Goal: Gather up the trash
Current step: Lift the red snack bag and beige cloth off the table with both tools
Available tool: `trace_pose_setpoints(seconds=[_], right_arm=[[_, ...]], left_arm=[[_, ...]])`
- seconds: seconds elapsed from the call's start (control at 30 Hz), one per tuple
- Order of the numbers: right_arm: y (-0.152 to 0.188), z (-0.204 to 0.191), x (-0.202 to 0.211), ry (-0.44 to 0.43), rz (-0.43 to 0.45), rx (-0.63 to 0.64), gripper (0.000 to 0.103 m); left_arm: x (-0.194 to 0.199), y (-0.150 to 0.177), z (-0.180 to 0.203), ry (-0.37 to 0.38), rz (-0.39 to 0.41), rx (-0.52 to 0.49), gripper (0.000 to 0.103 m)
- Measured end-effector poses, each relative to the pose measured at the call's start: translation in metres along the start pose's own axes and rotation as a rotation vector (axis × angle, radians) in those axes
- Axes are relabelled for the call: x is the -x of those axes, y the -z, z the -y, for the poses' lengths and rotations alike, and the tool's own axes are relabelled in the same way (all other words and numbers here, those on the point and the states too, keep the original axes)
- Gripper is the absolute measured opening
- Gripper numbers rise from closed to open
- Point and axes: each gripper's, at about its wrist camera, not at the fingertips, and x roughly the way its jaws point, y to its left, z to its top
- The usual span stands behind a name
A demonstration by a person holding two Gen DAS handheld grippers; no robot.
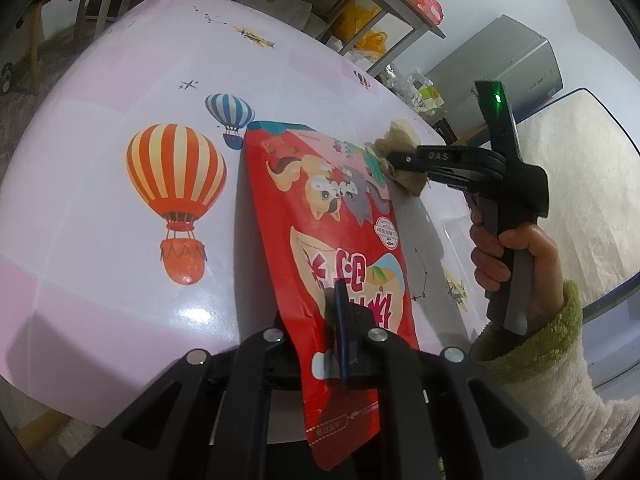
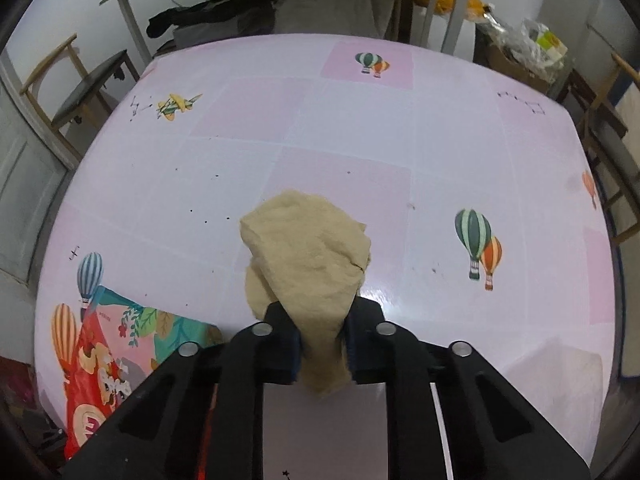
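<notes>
A red snack bag (image 1: 320, 208) with cartoon animals lies partly on the pink balloon-print table (image 1: 100, 240). Its near end sticks out past the table edge, and my left gripper (image 1: 344, 320) is shut on that end. Beside the bag's far corner, a crumpled beige paper towel (image 1: 404, 132) sits on the table. My right gripper (image 1: 390, 158), held by a hand in a green-cuffed sleeve, pinches it from the right. In the right wrist view, the right gripper (image 2: 322, 336) has both pads pressed into the paper towel (image 2: 308, 256). The bag (image 2: 104, 360) shows at the lower left.
The table (image 2: 360, 140) carries only printed balloons and planes. Wooden chairs (image 2: 80, 92) stand at its left and right sides. A metal shelf with yellow bags (image 1: 368, 28), a grey cabinet (image 1: 500, 64) and a box of plastic waste (image 2: 528, 52) stand behind it.
</notes>
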Motion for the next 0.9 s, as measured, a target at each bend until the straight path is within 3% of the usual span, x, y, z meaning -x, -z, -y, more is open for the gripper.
trace_pose_setpoints(seconds=[0.2, 0.57, 0.9], right_arm=[[0.009, 0.010, 0.020, -0.040, 0.037, -0.042, 0.011], [0.028, 0.035, 0.086, -0.109, 0.194, -0.076, 0.011], [0.048, 0.048, 0.133, -0.171, 0.299, -0.091, 0.011]], left_arm=[[0.004, 0.002, 0.001, 0.026, 0.028, -0.002, 0.007], [0.024, -0.008, 0.025, 0.072, 0.091, -0.023, 0.001], [0.050, -0.017, 0.053, 0.035, 0.184, -0.102, 0.000]])
